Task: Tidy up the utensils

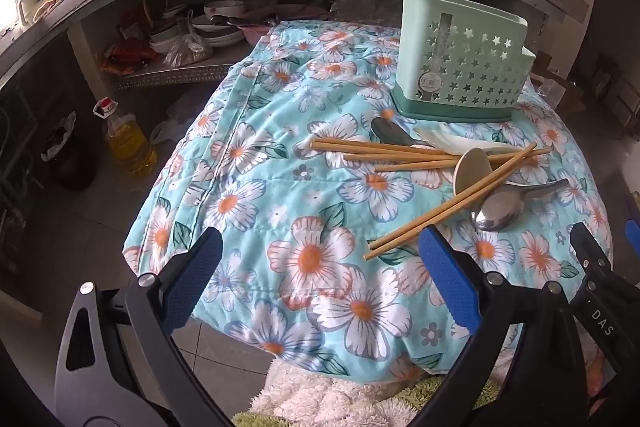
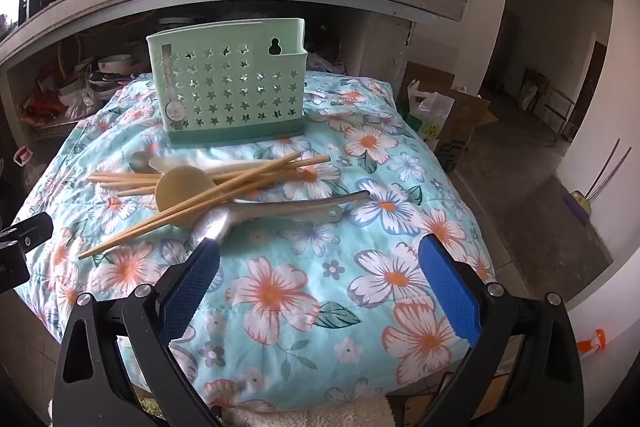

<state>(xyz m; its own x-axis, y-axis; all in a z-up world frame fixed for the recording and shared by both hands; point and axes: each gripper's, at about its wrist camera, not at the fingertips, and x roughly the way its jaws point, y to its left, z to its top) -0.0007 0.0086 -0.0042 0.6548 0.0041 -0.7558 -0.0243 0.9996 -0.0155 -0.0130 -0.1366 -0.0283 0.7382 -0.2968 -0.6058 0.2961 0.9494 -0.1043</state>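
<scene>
Both grippers hover over the near part of a floral cloth (image 1: pixel 304 187) that covers the tabletop. The left gripper (image 1: pixel 320 279) has its fingers spread wide and holds nothing; the right gripper (image 2: pixel 320 283) is likewise spread wide and empty.

The utensils lie in a loose heap beyond both sets of fingers, none of them touched. Wooden chopsticks (image 1: pixel 404 153) lie crossed over one another; one pair (image 2: pixel 188 205) slants toward the near left, its tips ending just ahead of the left gripper's right finger (image 1: pixel 448 279). A beige spoon (image 2: pixel 184 187) rests bowl-up under that pair. A metal spoon (image 2: pixel 276 209) lies nearest the right gripper, its bowl just beyond the left finger (image 2: pixel 192 287), its handle running off to the right. A second metal spoon (image 1: pixel 390 135) and a pale white spoon (image 1: pixel 460 143) lie at the far side of the heap.

A green holder (image 2: pixel 228 87) with star-shaped cutouts stands upright behind the heap, close to it, well apart from both grippers. Whether it holds anything cannot be told.
</scene>
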